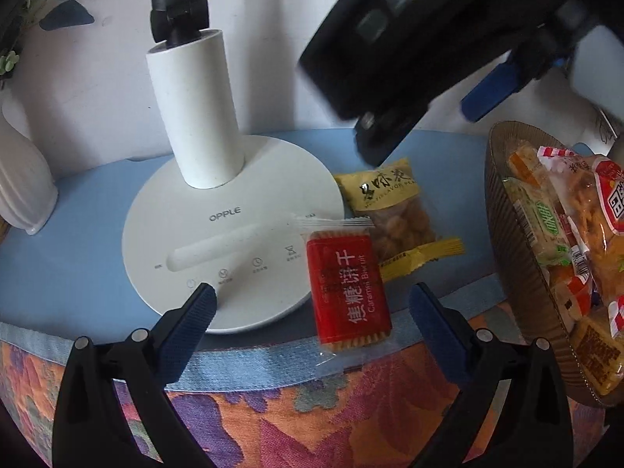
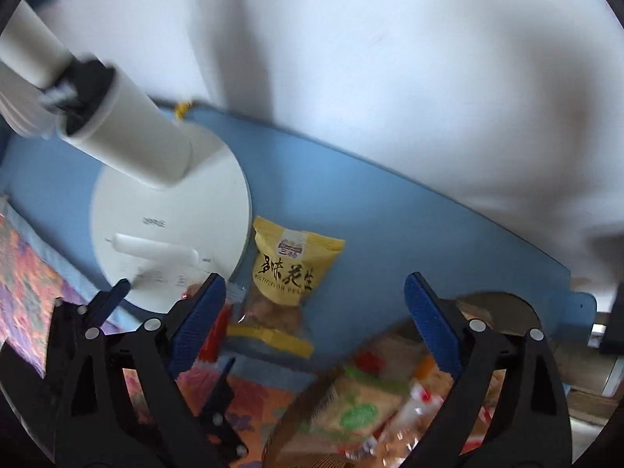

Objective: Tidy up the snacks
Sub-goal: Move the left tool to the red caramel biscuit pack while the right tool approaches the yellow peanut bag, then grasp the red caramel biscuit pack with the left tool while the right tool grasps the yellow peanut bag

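Observation:
A red caramel biscuit packet (image 1: 349, 292) lies on the blue mat, partly over the lamp base. My left gripper (image 1: 312, 300) is open, with a finger on each side of the packet and neither touching it. Behind it lies a yellow peanut packet (image 1: 394, 206). My right gripper (image 2: 315, 290) points down over the peanut packet (image 2: 292, 269) with its jaws wide open and nothing held. In the left wrist view the right gripper (image 1: 419, 134) hangs just above that packet. A brown ribbed basket (image 1: 503, 210) at the right holds several wrapped snacks.
A white desk lamp stands on a round base (image 1: 218, 241) left of the packets, with its post rising behind. A white ribbed vase (image 1: 23, 179) is at the far left. The wall runs close behind the mat. A floral cloth (image 1: 273, 421) covers the front edge.

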